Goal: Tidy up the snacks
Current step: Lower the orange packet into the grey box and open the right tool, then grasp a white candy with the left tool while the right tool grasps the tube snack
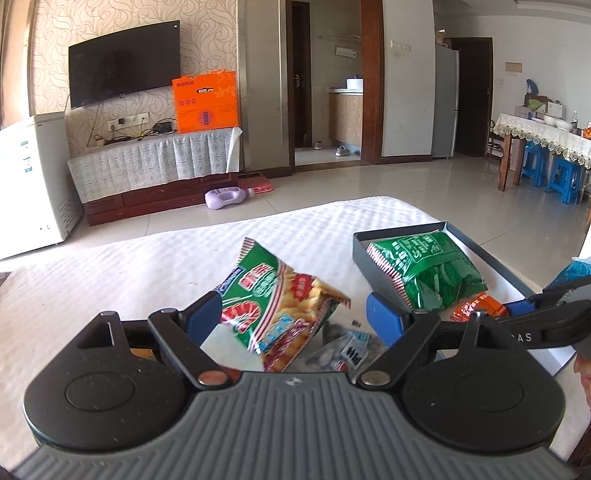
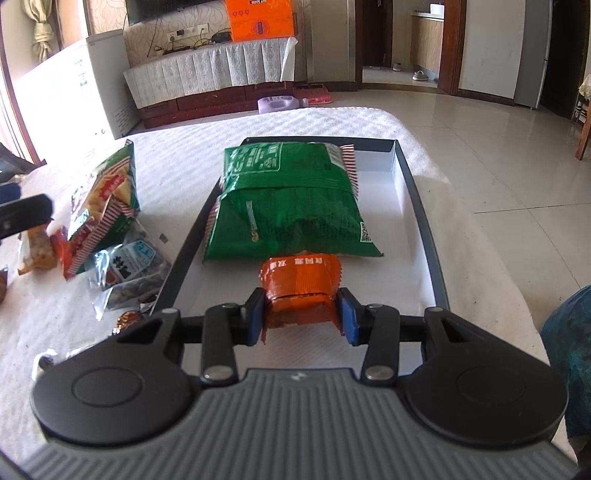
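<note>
Only the right wrist view shows the right claw pinching a crinkled orange packet over the tray; left claw spread around a striped shrimp-cracker bag.

Left wrist view: taken low over the bench, aimed forward and slightly down past the tool, room beyond. Right wrist view: set close above the tray, pitched down more steeply. Shared by both: tray, green snack bag, orange box.
</note>
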The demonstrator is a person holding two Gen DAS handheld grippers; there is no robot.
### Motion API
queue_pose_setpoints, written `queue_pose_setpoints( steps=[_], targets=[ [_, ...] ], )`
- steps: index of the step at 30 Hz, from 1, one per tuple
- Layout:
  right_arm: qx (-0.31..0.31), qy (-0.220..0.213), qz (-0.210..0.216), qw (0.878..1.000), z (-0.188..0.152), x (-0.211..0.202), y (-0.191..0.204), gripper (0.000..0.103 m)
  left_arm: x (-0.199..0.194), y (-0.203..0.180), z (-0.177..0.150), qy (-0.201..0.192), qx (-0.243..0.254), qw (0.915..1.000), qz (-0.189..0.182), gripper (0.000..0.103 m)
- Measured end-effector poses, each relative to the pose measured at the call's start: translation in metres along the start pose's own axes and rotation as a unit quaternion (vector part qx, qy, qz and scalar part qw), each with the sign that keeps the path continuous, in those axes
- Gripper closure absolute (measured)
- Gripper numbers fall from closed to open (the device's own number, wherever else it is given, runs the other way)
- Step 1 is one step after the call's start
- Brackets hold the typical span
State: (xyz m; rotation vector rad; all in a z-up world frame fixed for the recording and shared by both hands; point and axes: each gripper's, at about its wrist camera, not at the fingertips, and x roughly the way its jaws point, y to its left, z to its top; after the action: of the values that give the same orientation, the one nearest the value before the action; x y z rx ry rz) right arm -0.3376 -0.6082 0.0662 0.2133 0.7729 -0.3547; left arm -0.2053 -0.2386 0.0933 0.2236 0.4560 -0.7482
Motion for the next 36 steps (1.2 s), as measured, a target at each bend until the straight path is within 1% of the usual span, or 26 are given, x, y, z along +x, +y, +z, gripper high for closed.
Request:
queue_pose_setpoints(
  steps=[1, 3, 5, 9, 16, 18, 20, 21, 23, 25, 27, 29, 30, 31, 32, 36],
  targets=[
    [-0.002, 0.004, -0.003, 1.000, 0.000, 0.001, 0.001, 0.056, -0.001, -0.001, 0.001, 0.001, 0.000, 1.0000, 0.004, 0.015],
    [-0.006, 0.011, -0.007, 1.000, -0.001, 0.003, 0.003, 0.048, -0.006, 0.001, -0.001, 0.002, -0.003, 1.0000, 0.008, 0.015],
    [-0.008, 0.015, -0.006, 1.000, -0.002, 0.003, 0.004, 0.046, -0.011, 0.002, -0.003, 0.006, -0.009, 0.9998, 0.015, 0.015],
    [-0.009, 0.016, -0.002, 1.000, -0.008, -0.002, 0.002, 0.045, -0.024, 0.005, -0.008, 0.008, -0.022, 0.9995, 0.023, 0.015],
    [0.000, 0.002, 0.008, 1.000, -0.016, -0.024, 0.001, 0.045, -0.047, 0.005, -0.027, 0.020, -0.027, 0.9987, 0.038, 0.015],
    [0.007, -0.010, 0.008, 1.000, -0.017, -0.033, 0.001, 0.045, -0.053, 0.003, -0.033, 0.025, -0.029, 0.9984, 0.043, 0.015],
    [0.019, -0.030, 0.019, 0.999, -0.017, -0.045, 0.002, 0.045, -0.058, 0.001, -0.040, 0.030, -0.038, 0.9974, 0.054, 0.015],
    [0.024, -0.041, 0.029, 0.998, -0.018, -0.052, 0.004, 0.045, -0.060, 0.000, -0.046, 0.032, -0.042, 0.9968, 0.060, 0.015],
    [0.027, -0.063, 0.063, 0.996, -0.020, -0.065, 0.011, 0.045, -0.065, -0.001, -0.056, 0.040, -0.048, 0.9953, 0.074, 0.016],
    [0.006, -0.079, 0.103, 0.992, -0.023, -0.077, 0.027, 0.045, -0.066, -0.002, -0.065, 0.052, -0.048, 0.9945, 0.077, 0.016],
    [-0.035, -0.082, 0.130, 0.988, -0.028, -0.083, 0.047, 0.046, -0.066, -0.003, -0.073, 0.062, -0.047, 0.9935, 0.083, 0.017],
    [-0.077, -0.070, 0.149, 0.983, -0.033, -0.083, 0.070, 0.047, -0.064, -0.003, -0.079, 0.072, -0.045, 0.9932, 0.079, 0.025],
    [-0.097, -0.064, 0.150, 0.982, -0.035, -0.081, 0.079, 0.047, -0.062, -0.004, -0.082, 0.077, -0.043, 0.9934, 0.074, 0.027],
    [-0.113, -0.058, 0.148, 0.981, -0.037, -0.080, 0.088, 0.047, -0.059, -0.005, -0.086, 0.083, -0.040, 0.9934, 0.069, 0.033],
    [-0.125, -0.053, 0.149, 0.980, -0.039, -0.078, 0.094, 0.047, -0.056, -0.006, -0.088, 0.088, -0.038, 0.9932, 0.067, 0.037],
    [-0.140, -0.038, 0.153, 0.978, -0.042, -0.073, 0.105, 0.047, -0.046, -0.004, -0.096, 0.099, -0.044, 0.9925, 0.055, 0.039]
  ],
)
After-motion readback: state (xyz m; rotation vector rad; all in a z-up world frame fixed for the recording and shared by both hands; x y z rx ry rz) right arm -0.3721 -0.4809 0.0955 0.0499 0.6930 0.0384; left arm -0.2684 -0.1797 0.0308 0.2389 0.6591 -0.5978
